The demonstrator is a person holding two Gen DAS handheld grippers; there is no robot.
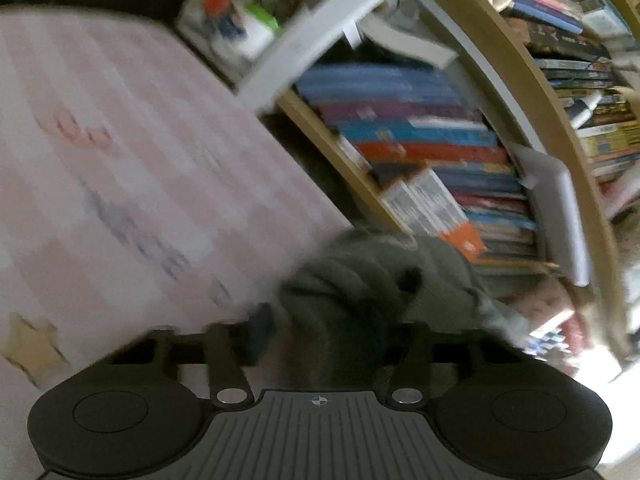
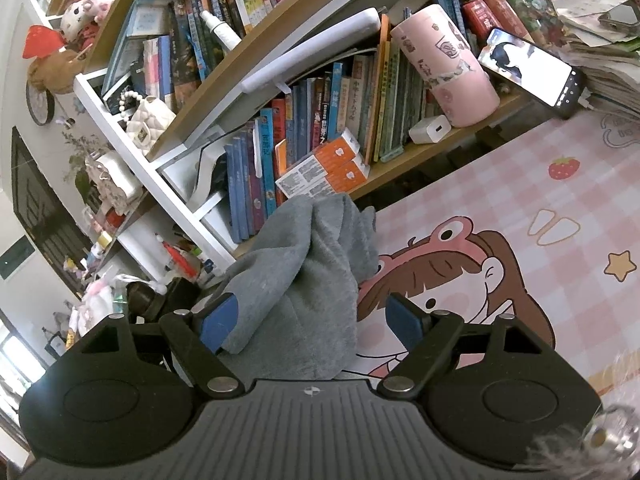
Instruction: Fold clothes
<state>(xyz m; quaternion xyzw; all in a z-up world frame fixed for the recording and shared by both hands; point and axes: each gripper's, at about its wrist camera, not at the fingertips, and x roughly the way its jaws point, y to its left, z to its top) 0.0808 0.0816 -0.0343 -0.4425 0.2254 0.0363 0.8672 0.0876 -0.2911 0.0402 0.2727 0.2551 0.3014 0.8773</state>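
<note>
A grey fleece garment [image 2: 304, 264] lies bunched at the far left edge of the pink checked table mat [image 2: 520, 184], in front of the bookshelf. My right gripper [image 2: 312, 320] stands open and wide. The garment lies between its blue pads and drapes against the left pad [image 2: 218, 320]; the right pad is clear of it. The left wrist view is blurred. There the same grey garment [image 1: 360, 280] is bunched between the jaws of my left gripper [image 1: 320, 332], which stand narrow and closed on it. One blue pad [image 1: 260, 332] shows; the cloth hides the other.
A wooden bookshelf [image 2: 420, 152] packed with books runs along the table's far edge. On it stand orange boxes [image 2: 324, 172], a white charger [image 2: 430, 130], a pink tumbler [image 2: 444, 68] and a lit phone [image 2: 528, 68]. White shelves [image 2: 132, 152] with bags stand to the left.
</note>
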